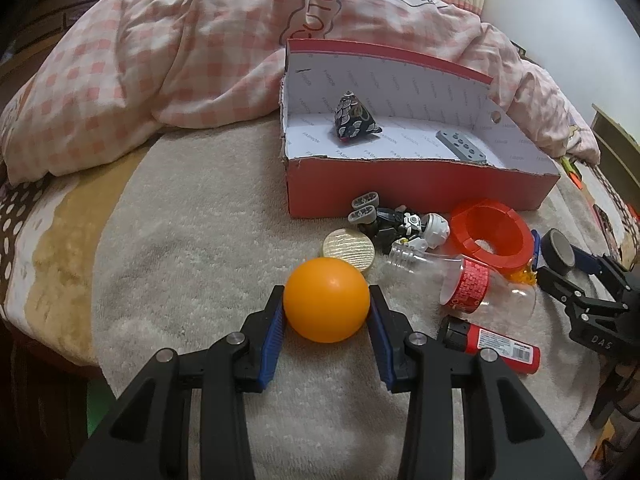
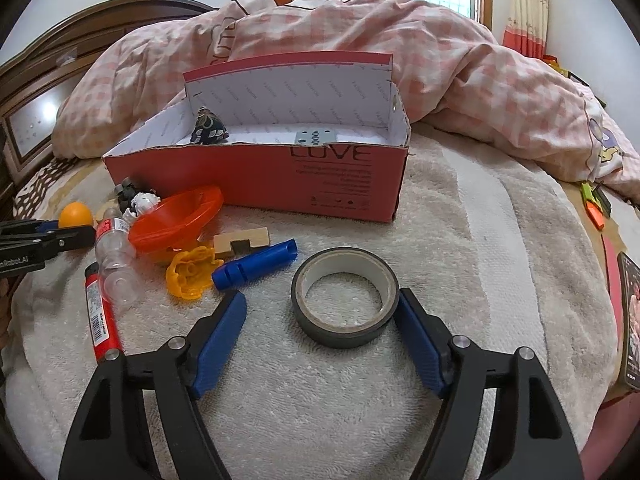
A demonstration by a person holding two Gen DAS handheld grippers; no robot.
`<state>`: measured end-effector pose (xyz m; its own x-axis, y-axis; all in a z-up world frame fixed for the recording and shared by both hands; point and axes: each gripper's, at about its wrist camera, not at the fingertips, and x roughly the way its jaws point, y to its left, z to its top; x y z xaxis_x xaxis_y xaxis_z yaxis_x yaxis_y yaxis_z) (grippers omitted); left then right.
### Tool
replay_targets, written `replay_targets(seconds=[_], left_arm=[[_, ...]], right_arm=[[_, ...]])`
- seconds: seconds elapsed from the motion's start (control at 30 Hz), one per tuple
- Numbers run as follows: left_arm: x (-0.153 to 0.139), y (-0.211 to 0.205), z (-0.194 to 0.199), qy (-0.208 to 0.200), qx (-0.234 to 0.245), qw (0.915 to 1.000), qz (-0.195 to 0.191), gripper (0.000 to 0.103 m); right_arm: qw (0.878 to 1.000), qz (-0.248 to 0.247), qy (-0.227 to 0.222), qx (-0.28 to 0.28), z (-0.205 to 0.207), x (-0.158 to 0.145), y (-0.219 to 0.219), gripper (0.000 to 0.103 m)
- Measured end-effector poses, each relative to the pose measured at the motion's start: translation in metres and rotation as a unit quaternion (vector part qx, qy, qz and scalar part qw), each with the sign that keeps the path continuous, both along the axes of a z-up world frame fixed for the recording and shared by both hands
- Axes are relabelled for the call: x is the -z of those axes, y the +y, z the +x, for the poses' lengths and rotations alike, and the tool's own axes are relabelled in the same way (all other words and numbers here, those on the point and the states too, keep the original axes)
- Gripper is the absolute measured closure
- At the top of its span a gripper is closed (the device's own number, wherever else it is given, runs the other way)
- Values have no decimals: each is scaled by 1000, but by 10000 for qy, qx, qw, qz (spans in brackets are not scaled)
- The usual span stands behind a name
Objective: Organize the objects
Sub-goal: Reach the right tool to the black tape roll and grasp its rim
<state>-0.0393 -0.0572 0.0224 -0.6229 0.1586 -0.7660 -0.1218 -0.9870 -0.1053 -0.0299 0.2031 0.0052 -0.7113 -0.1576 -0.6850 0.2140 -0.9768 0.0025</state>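
My left gripper is shut on an orange ball, just above the beige towel; the ball also shows in the right wrist view. My right gripper is open around a grey tape roll that lies flat on the towel; its right pad touches the roll, the left pad stands apart. The red open box stands beyond and holds a dark patterned pouch and a grey plate with holes.
Loose items lie before the box: orange funnel, clear bottle, red tube, toy robot, gold disc, yellow piece, blue tube, wooden block. A pink checked duvet is heaped behind.
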Motion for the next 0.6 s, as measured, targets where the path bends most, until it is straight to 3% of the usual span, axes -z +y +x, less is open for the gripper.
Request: replay_targets(seconds=[0.3,0.43,0.6], left_arm=[[-6,-1,6,49,-25,10000,77,64],[-11,1,11,123,15,9999,67,64],[-17,3,18,219,39,9997,36,64]], right_arm=[[10000,32,10,10,0,-1,0,27],[9998,85,149,62,4,-2,0,50],[9997,132,207,51,9,-4,-2,53]])
